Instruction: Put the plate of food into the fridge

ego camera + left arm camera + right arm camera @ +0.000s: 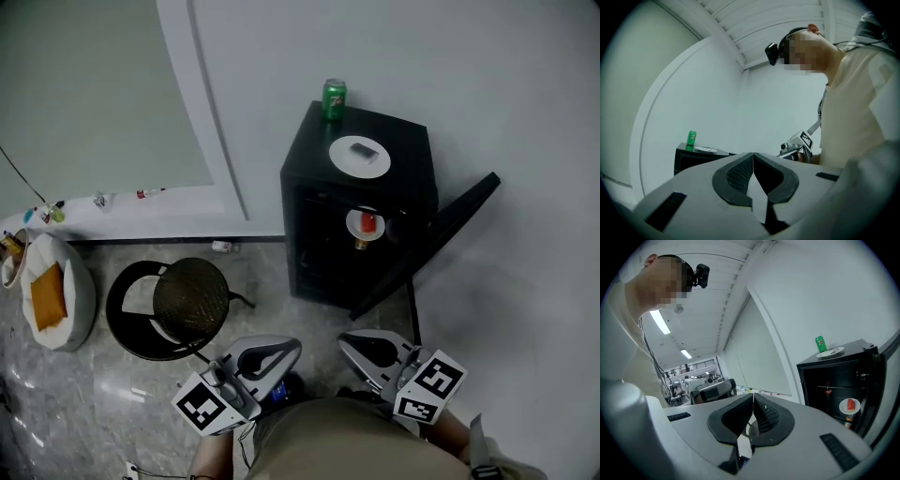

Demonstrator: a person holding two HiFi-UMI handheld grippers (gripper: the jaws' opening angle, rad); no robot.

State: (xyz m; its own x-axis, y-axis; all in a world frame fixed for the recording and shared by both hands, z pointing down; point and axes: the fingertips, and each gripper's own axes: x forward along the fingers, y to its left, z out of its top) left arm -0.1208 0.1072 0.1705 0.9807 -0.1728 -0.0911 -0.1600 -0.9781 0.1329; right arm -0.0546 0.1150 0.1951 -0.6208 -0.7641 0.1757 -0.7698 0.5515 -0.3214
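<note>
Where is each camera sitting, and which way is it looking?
Head view: on the person's head, looking steeply down at the open fridge; left gripper, right gripper and shirt show below.
Left gripper view: on the left gripper, looking along its shut jaws toward the fridge; right gripper and shirt show.
Right gripper view: on the right gripper, looking along its shut jaws into the fridge at the plate with red food; shirt shows.
Shared: all see the green can atop the fridge.

Atop the fridge [413, 155], upper centre, sit a can [334, 98] and a plate [359, 157]; the plate of food [365, 223] lies inside. A stool [190, 298] stands lower left.
</note>
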